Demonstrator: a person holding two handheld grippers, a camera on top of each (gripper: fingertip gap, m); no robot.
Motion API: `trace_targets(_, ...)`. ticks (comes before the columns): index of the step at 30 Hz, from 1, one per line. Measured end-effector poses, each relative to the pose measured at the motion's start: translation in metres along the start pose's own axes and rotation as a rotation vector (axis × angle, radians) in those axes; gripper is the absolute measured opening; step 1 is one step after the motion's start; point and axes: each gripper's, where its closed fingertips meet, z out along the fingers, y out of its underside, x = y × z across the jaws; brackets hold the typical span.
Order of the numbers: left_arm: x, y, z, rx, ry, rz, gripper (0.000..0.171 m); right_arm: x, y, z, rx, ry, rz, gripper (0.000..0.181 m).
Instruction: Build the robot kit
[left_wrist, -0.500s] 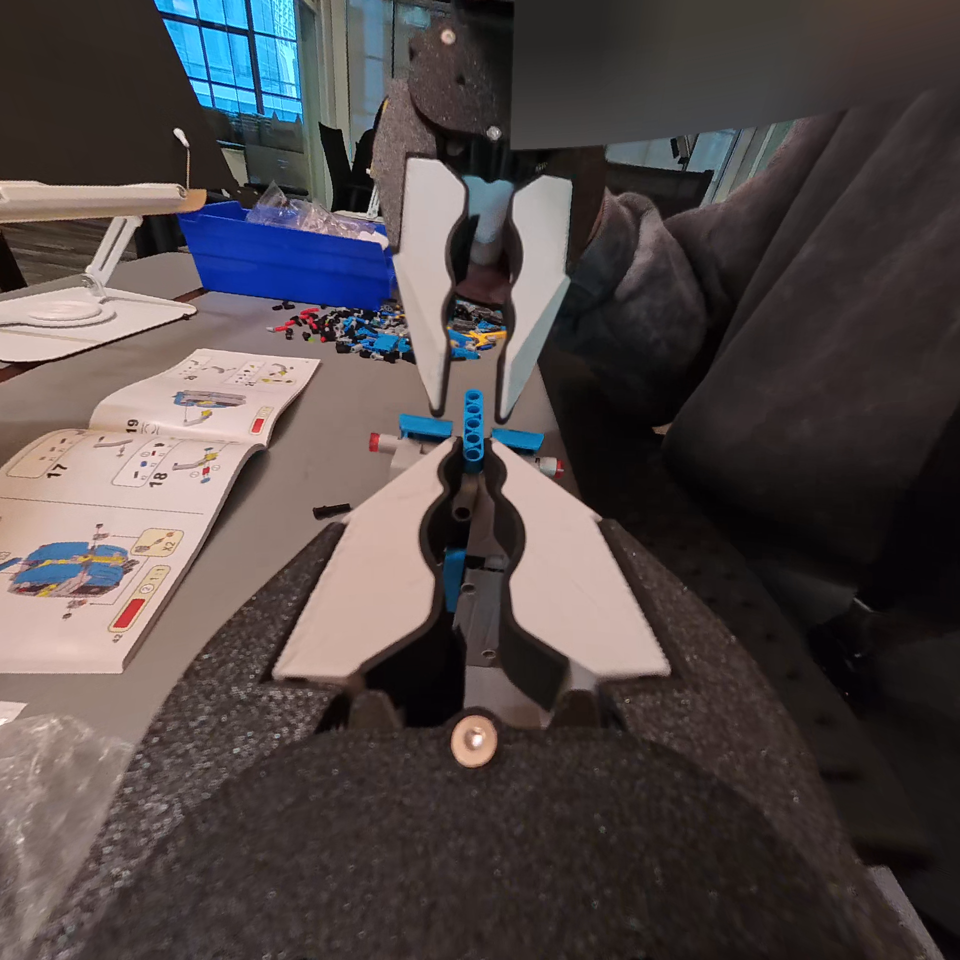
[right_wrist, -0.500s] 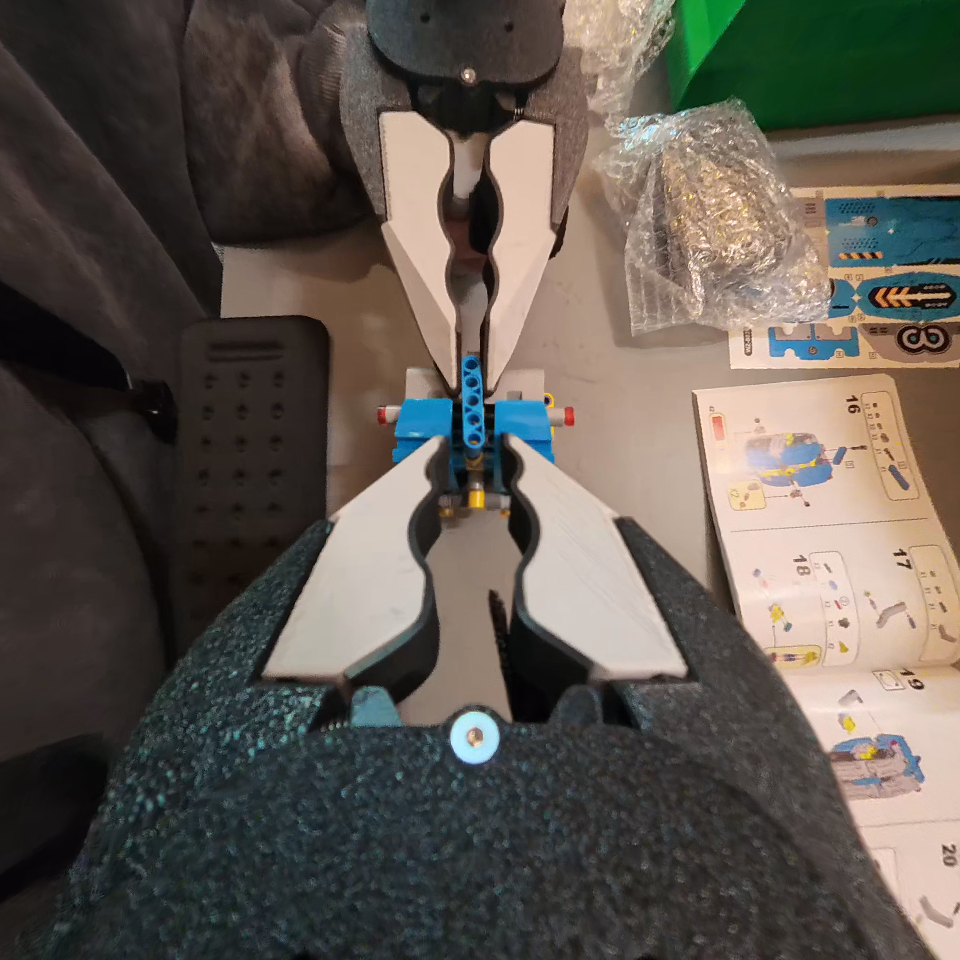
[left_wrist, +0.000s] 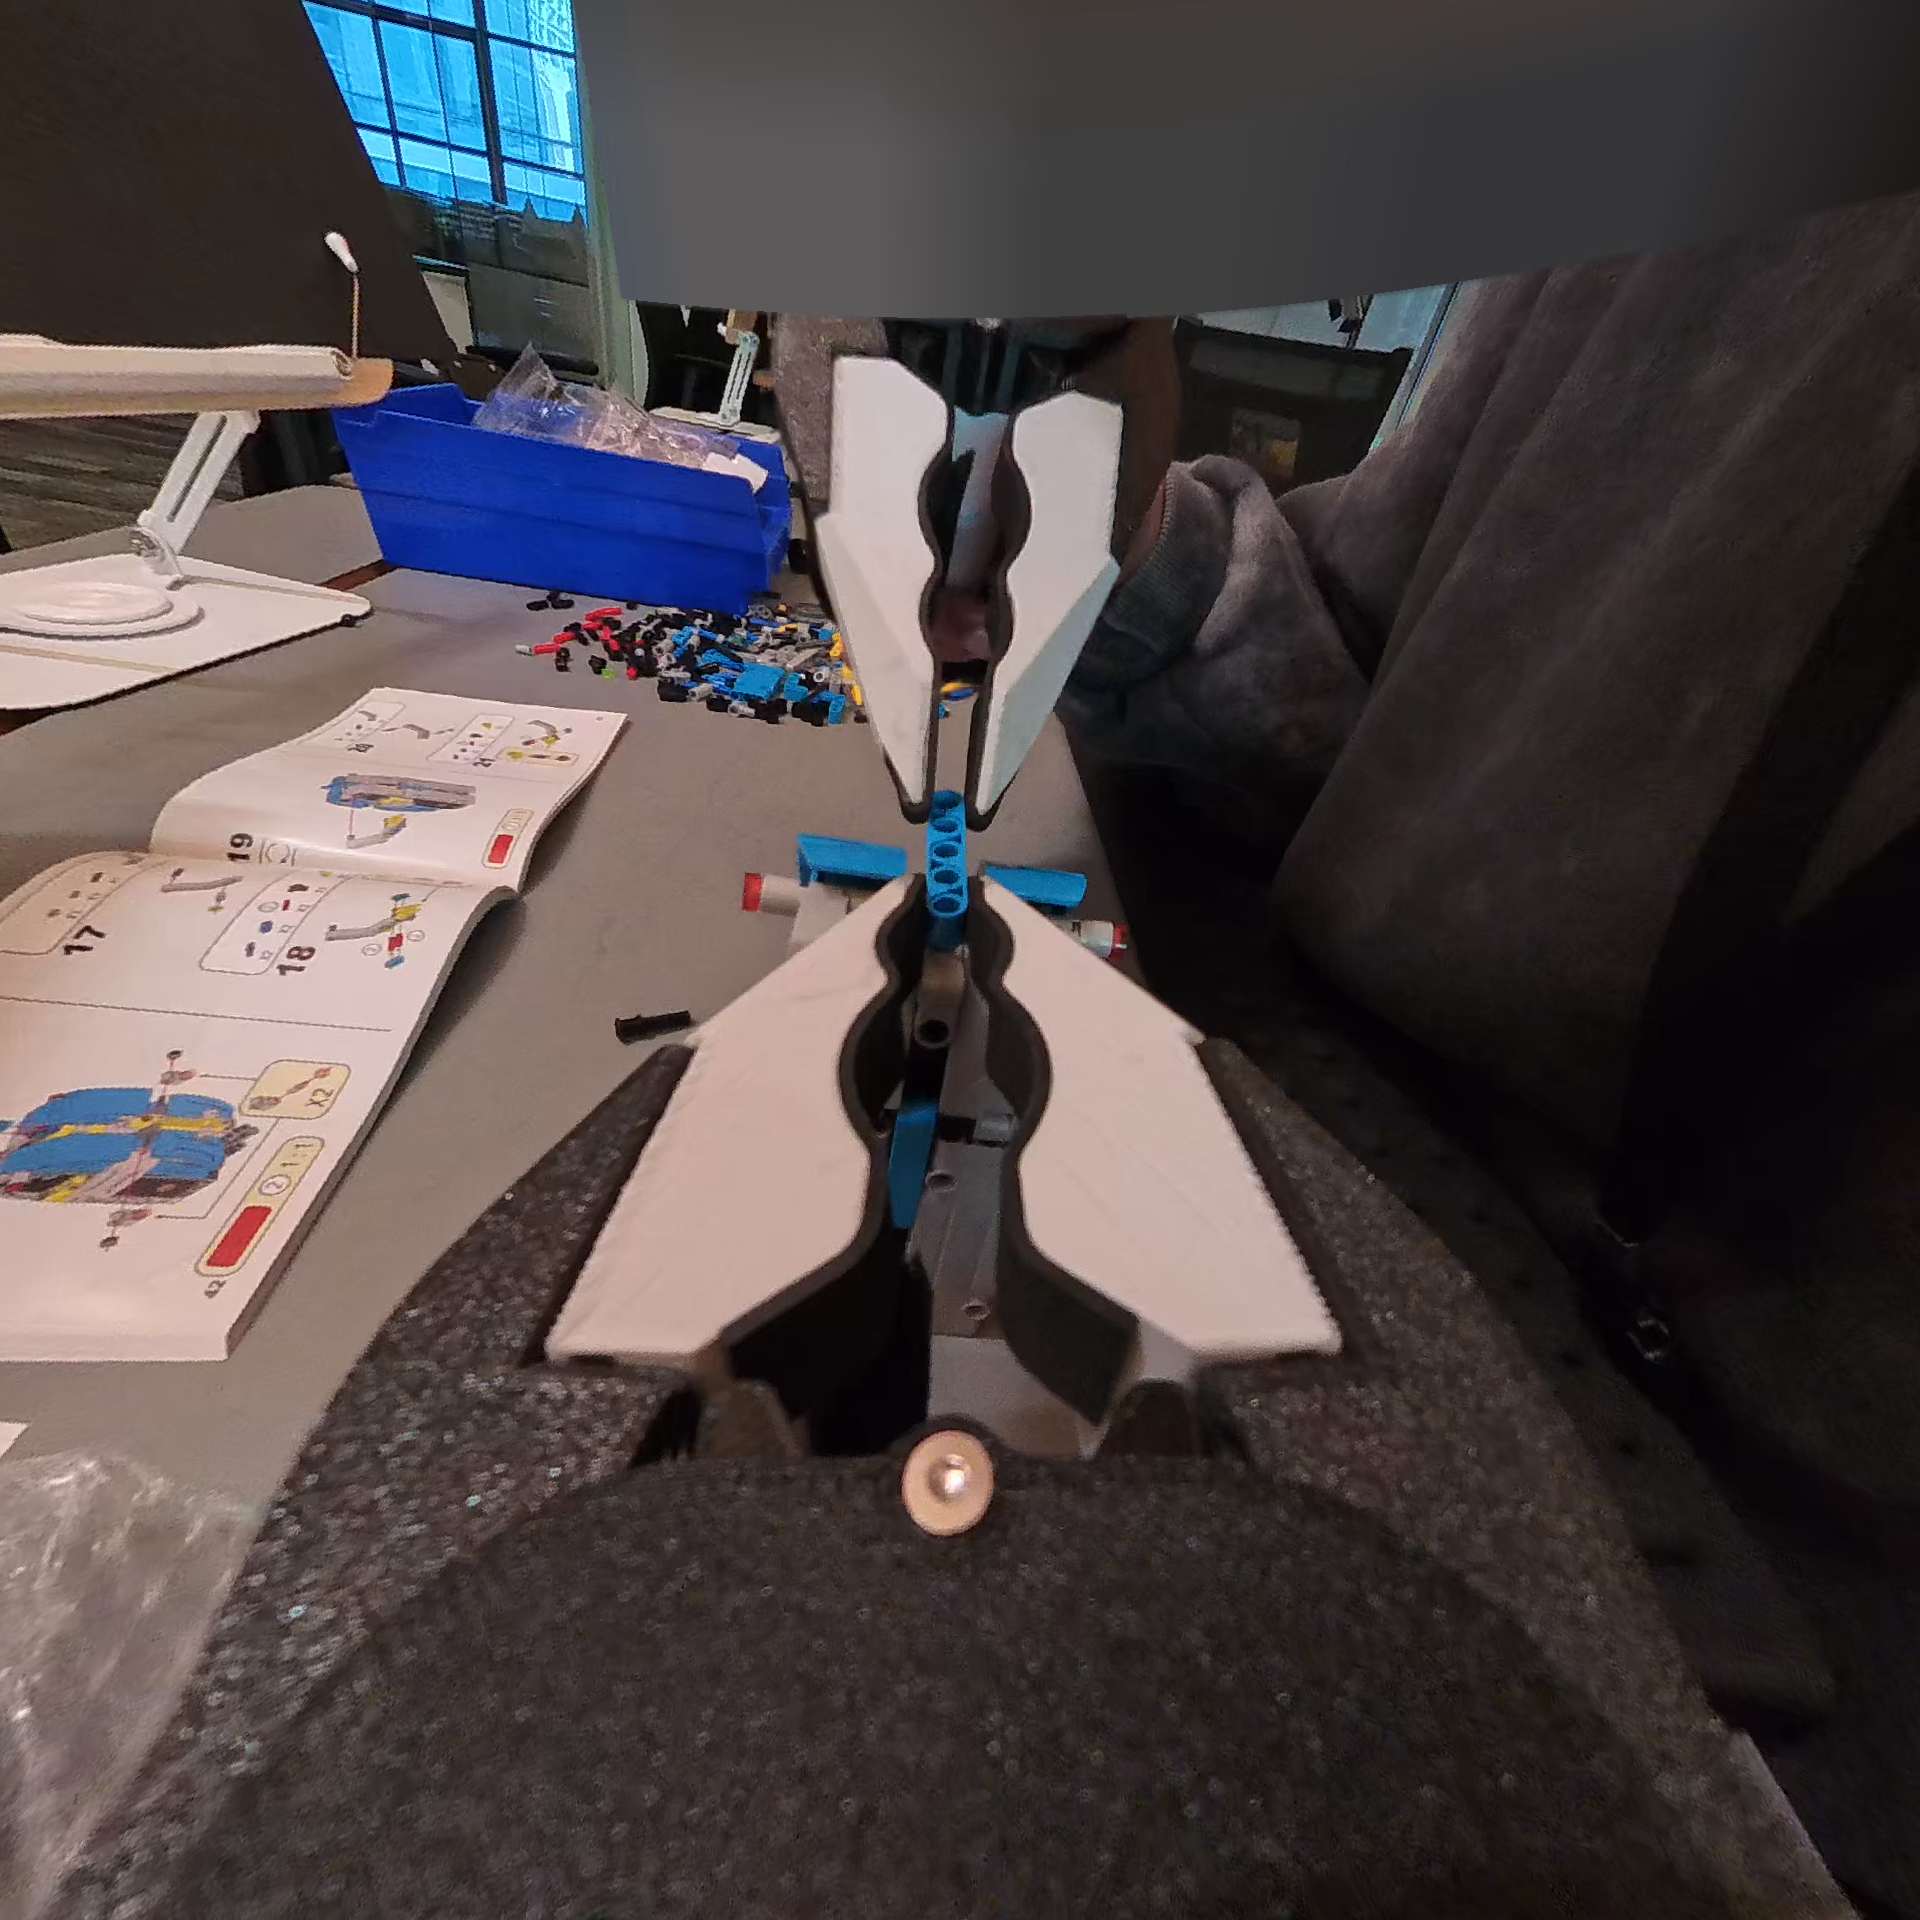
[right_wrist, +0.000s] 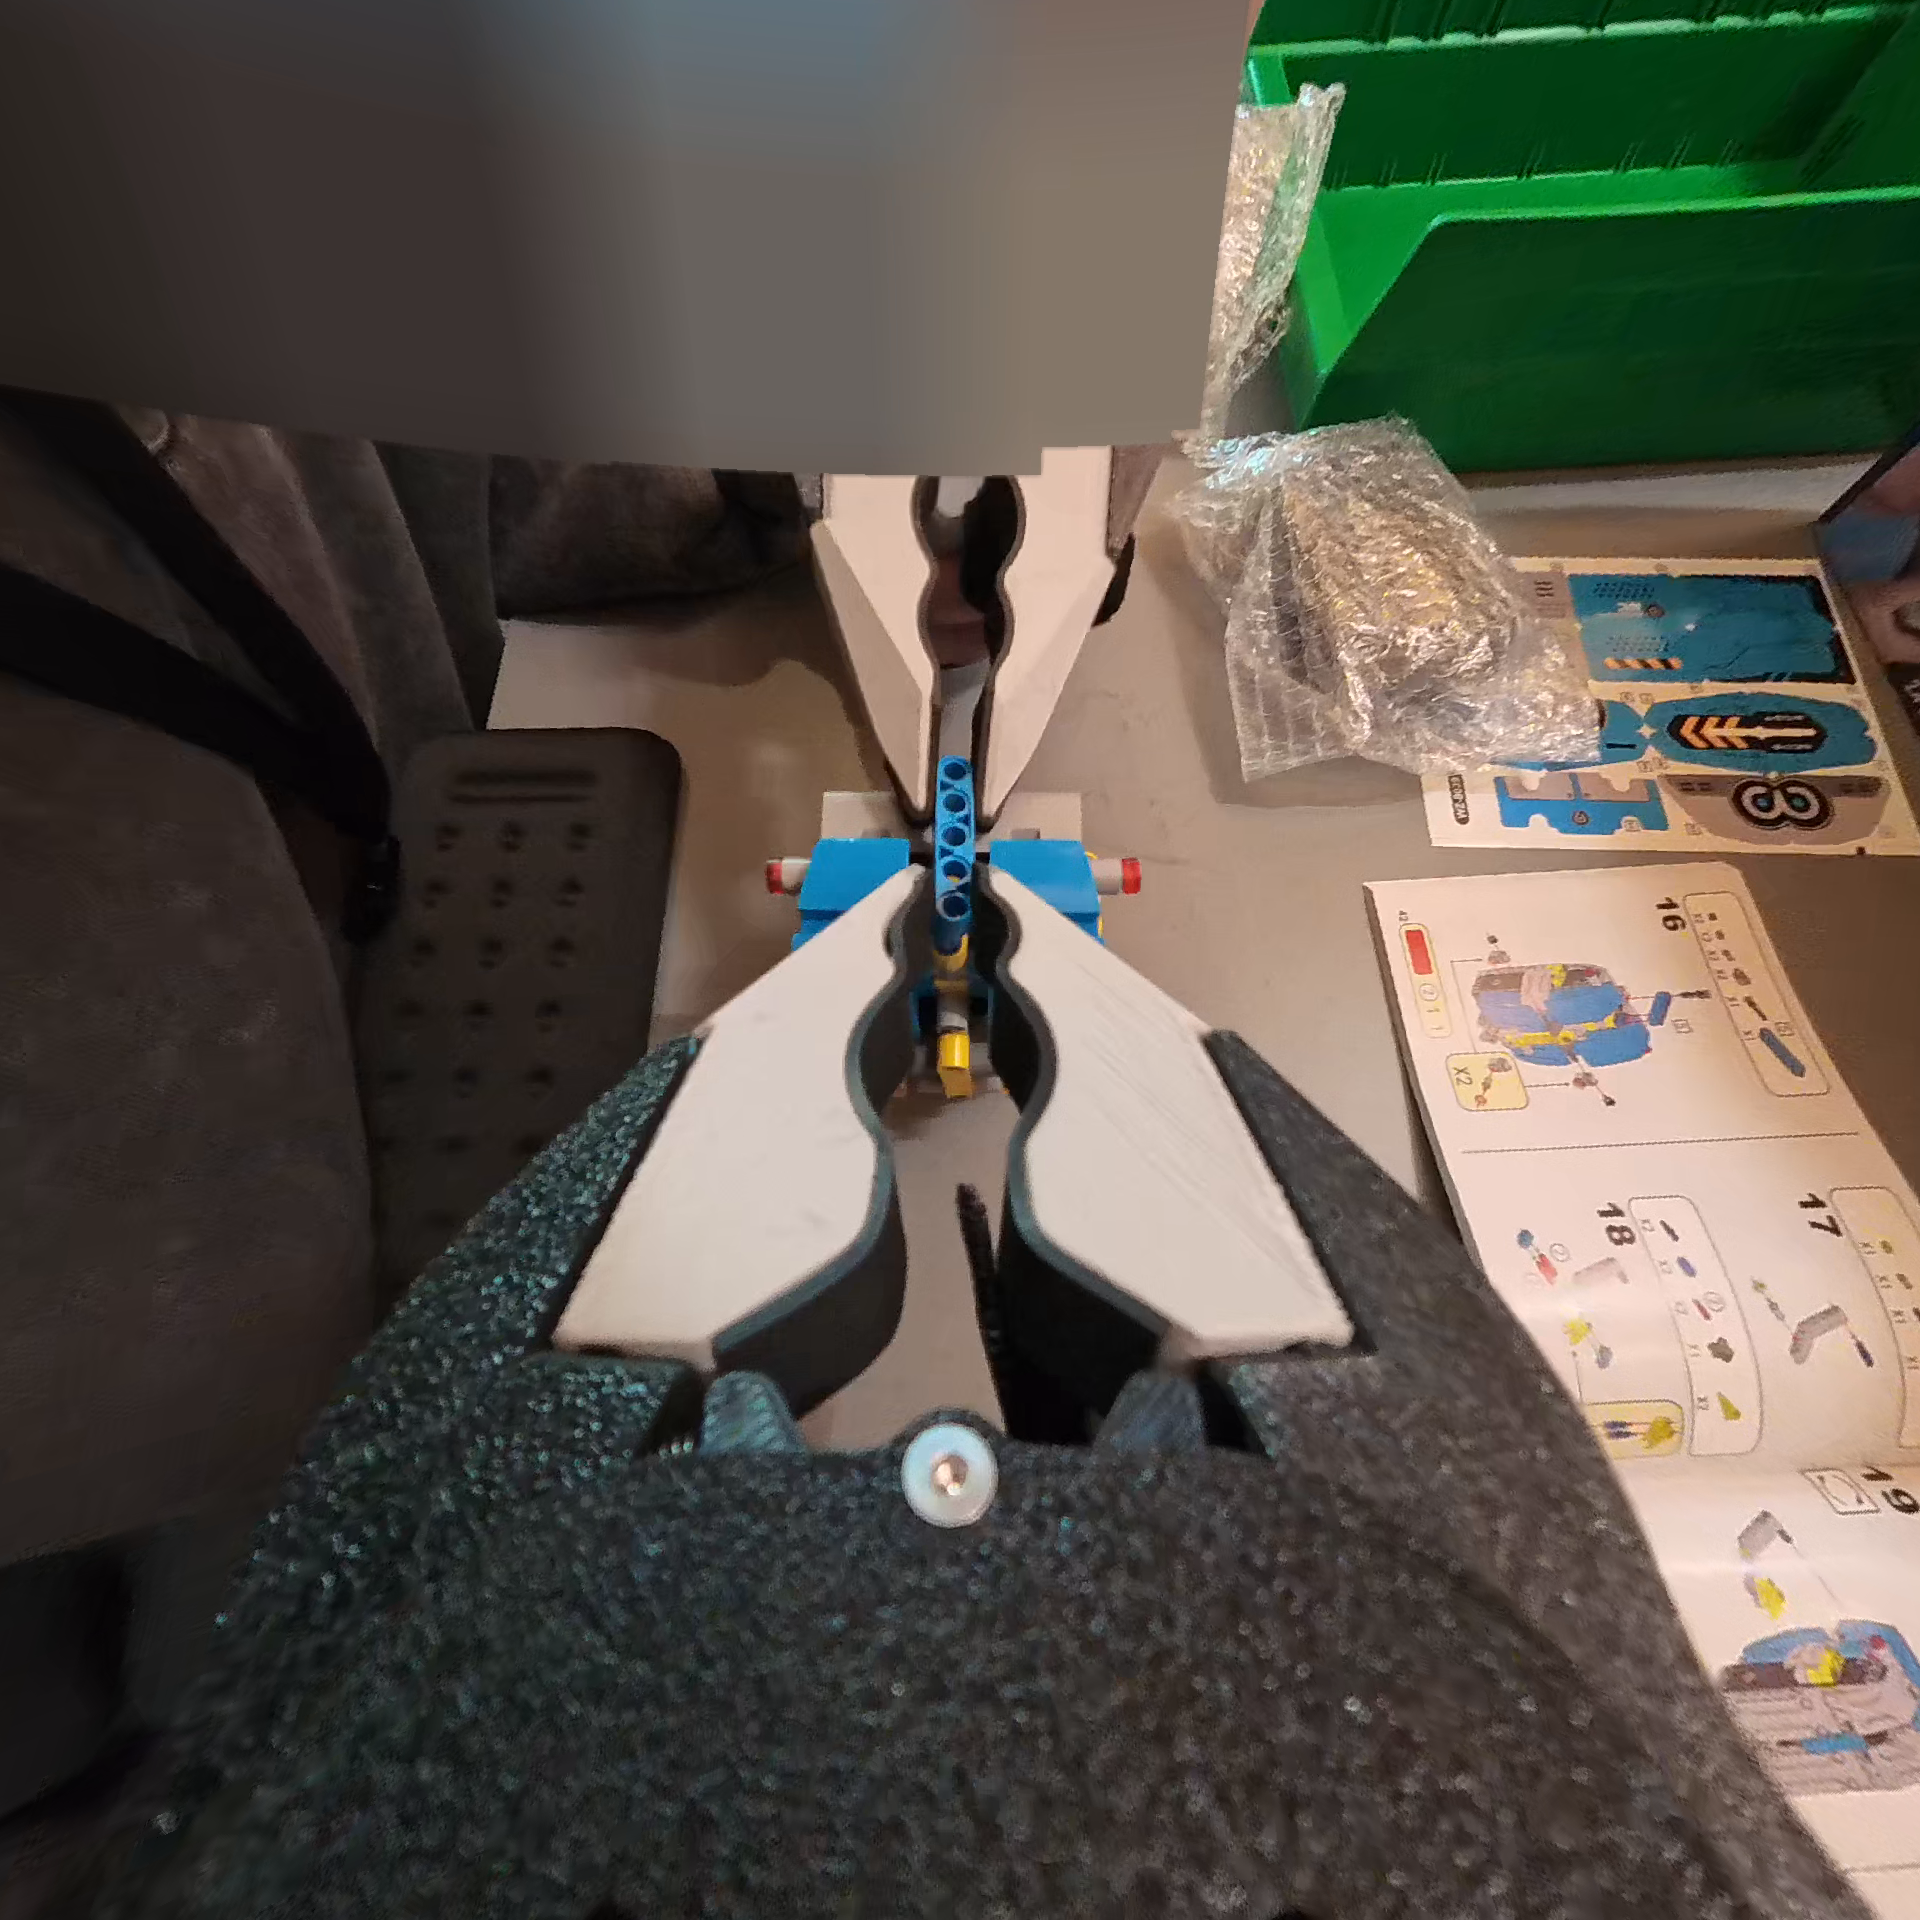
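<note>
We see a grey tabletop (left_wrist: 644, 935) carrying everything, with a dark upholstered seat (left_wrist: 1558, 727) along its edge. On it lie one open white instruction booklet (left_wrist: 260, 987), one blue plastic bin (left_wrist: 561, 509), one green plastic bin (right_wrist: 1621, 260), a wad of clear bubble wrap (right_wrist: 1371, 623) and a sheet of blue stickers (right_wrist: 1714, 707). A pile of small black, blue and red building pieces (left_wrist: 717, 655) lies before the blue bin; we cannot count them.

Two grippers meet nose to nose over one blue and grey brick model (right_wrist: 852, 883). Our left gripper (left_wrist: 943, 914) has its white fingers nearly together, clamped on the model's grey beams, which run back between them. Our right gripper (right_wrist: 951, 904) is likewise pinched almost closed on the lower end of a narrow blue beam with round holes (right_wrist: 954, 831); five holes show above the tips. That beam stands upright at the model's middle, between both sets of fingertips.

Two red-tipped white pins (right_wrist: 1122, 875) stick out of the model's sides. One loose black pin (left_wrist: 652, 1025) lies just beside the left gripper. Much of the model is hidden by fingers, and the upper part of each view is masked.
</note>
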Motion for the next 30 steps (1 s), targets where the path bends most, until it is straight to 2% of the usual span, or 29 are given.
trace_targets(7,0.0027,-0.0026,0.0025,0.008,0.014,0.005,0.007,-0.003,0.0028,-0.0024,0.06,-0.059,0.08,0.006)
trace_targets(10,0.0026,-0.0018,0.0022,0.0,0.005,0.049,0.007,-0.0032,0.0032,-0.0021,0.025,-0.015,0.031,0.006)
trace_targets(13,0.0025,-0.001,0.0015,-0.019,-0.034,0.161,0.007,-0.0026,0.0029,-0.0016,0.003,0.043,-0.025,0.006)
trace_targets(16,0.0011,0.0061,0.0027,-0.081,-0.05,0.21,0.007,-0.0032,0.0039,-0.0005,-0.008,0.074,-0.044,0.006)
trace_targets(17,0.0015,0.0052,0.0024,-0.077,-0.049,0.21,0.007,-0.0031,0.0072,0.0008,-0.027,0.076,-0.038,0.006)
trace_targets(24,0.0014,0.0034,0.002,-0.061,-0.029,0.142,0.007,-0.003,0.0051,0.0006,0.078,-0.01,0.078,0.006)
trace_targets(27,0.0025,0.0033,0.0017,-0.053,-0.01,0.106,0.007,-0.0035,0.006,0.0007,0.084,-0.006,0.068,0.006)
trace_targets(29,0.0007,0.0039,-0.0002,-0.053,-0.01,0.088,0.013,-0.0035,0.0077,0.0019,0.052,0.007,0.065,0.006)
trace_targets(30,-0.002,0.0032,-0.0021,-0.047,-0.02,0.076,0.021,-0.0033,0.0073,0.0026,0.054,0.007,0.069,0.006)
